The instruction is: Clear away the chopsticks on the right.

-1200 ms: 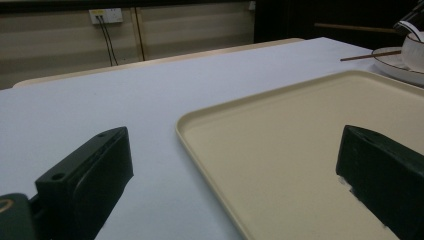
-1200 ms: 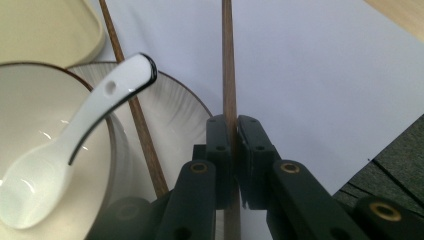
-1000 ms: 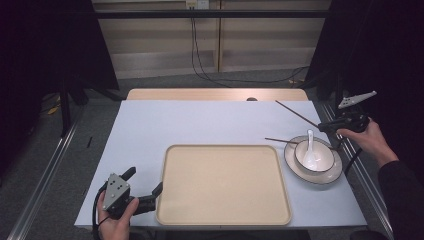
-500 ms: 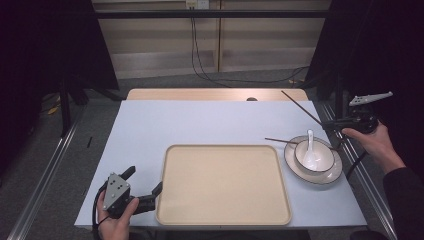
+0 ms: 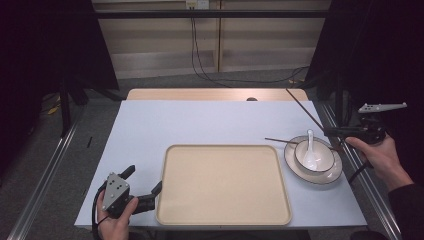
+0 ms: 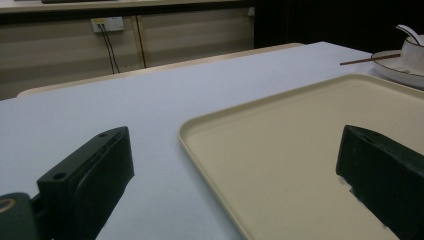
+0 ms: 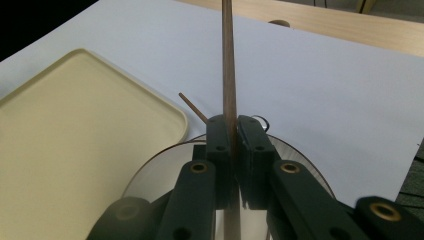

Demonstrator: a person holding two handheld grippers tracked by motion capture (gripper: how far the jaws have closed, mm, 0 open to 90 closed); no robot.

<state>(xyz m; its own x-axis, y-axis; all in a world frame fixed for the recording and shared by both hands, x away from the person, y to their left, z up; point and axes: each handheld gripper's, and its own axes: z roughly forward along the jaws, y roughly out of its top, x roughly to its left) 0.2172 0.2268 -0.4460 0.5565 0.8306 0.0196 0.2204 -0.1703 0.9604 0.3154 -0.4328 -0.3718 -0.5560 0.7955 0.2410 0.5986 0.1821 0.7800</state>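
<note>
While my right gripper at the right of the high view has its jaws clamped on one chopstick angled toward upper centre, its mate lies propped on the plate rim beside the bowl and spoon. I judge this a lift-and-carry; next comes a swing left to the tray. My left gripper, jaws wide and holding nothing, straddles the tray's lower-left edge; open table lies above.

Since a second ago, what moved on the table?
The right gripper, shut on one chopstick, lifted it up and away toward the right edge. The other chopstick, plate, bowl, spoon, tray and open left gripper stayed put.
</note>
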